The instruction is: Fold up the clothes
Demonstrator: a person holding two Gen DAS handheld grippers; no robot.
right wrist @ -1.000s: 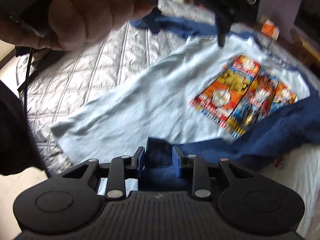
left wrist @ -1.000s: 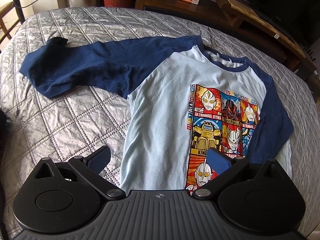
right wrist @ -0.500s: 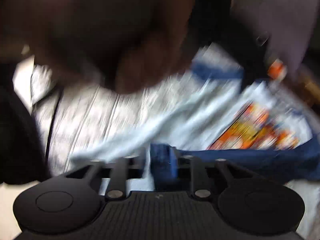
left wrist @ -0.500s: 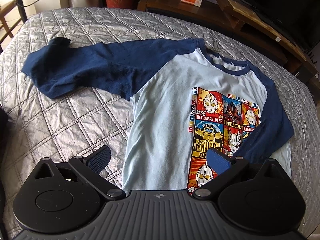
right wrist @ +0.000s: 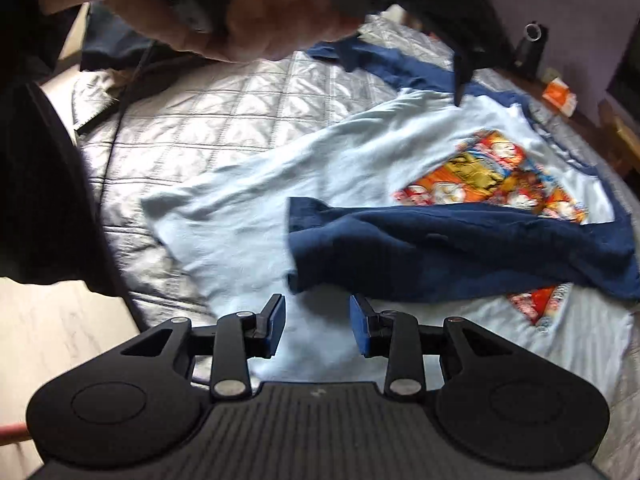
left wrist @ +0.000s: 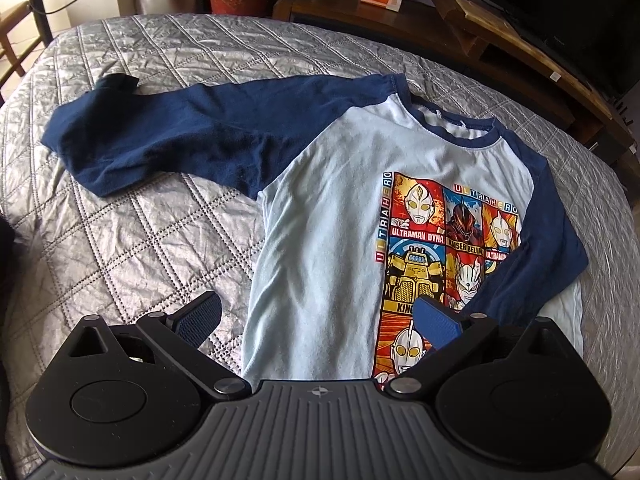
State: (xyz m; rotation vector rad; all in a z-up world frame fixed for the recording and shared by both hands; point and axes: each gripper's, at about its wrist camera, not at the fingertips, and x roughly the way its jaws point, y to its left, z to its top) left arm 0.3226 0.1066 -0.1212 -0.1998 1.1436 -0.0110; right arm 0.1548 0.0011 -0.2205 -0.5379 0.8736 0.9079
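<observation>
One pale-blue long-sleeved shirt with navy sleeves and a cartoon print [left wrist: 332, 216] flat on silver quilted bed [left wrist: 120, 240]. Far navy sleeve [right wrist: 460, 248] folded across chest. Left tool [left wrist: 316, 320] spread wide, empty. Right tool [right wrist: 318, 326] opening, nothing between pads.

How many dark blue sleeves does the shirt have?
2. One navy sleeve stretches out flat on the quilt; the other navy sleeve lies folded across the shirt's picture.
</observation>
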